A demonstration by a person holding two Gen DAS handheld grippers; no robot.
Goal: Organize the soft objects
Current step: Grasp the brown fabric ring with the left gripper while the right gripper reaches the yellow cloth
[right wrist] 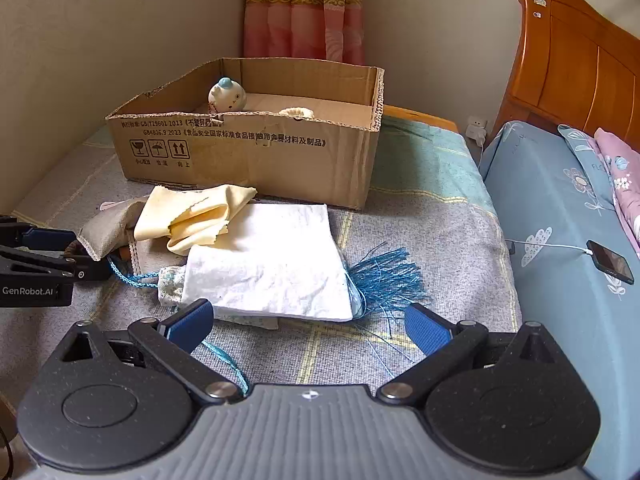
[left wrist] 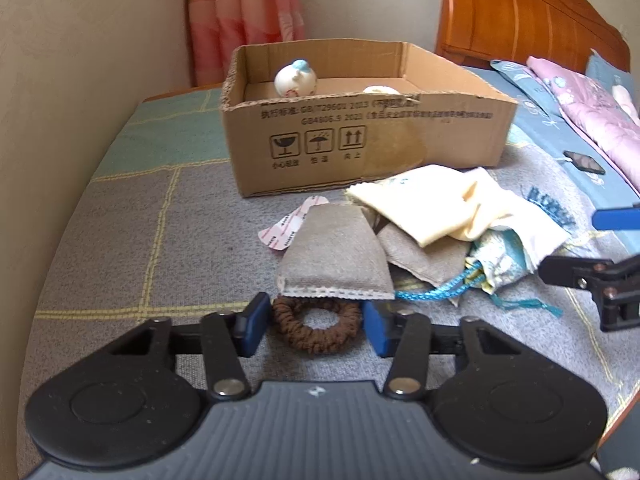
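Observation:
A brown hair scrunchie [left wrist: 318, 330] lies on the grey checked blanket [left wrist: 160, 240]. My left gripper [left wrist: 316, 324] is shut on it, one blue pad against each side. Just beyond it is a pile: a grey sachet [left wrist: 334, 256], a cream cloth [left wrist: 432, 204], a white pouch [right wrist: 272, 260] over a floral drawstring bag [left wrist: 496, 256] with a blue cord [left wrist: 440, 288], and a blue tassel [right wrist: 388, 276]. My right gripper [right wrist: 312, 316] stands open and wide at the white pouch's near edge, holding nothing. The cardboard box [left wrist: 360, 144] behind holds a round white toy [left wrist: 296, 80].
A pink wrapper [left wrist: 288, 224] lies left of the sachet. The wall runs close along the left. On the right is a bed with a blue sheet [right wrist: 560, 240], a phone [right wrist: 610, 266] on a white cable and a wooden headboard [right wrist: 580, 64]. A curtain [right wrist: 304, 12] hangs behind the box.

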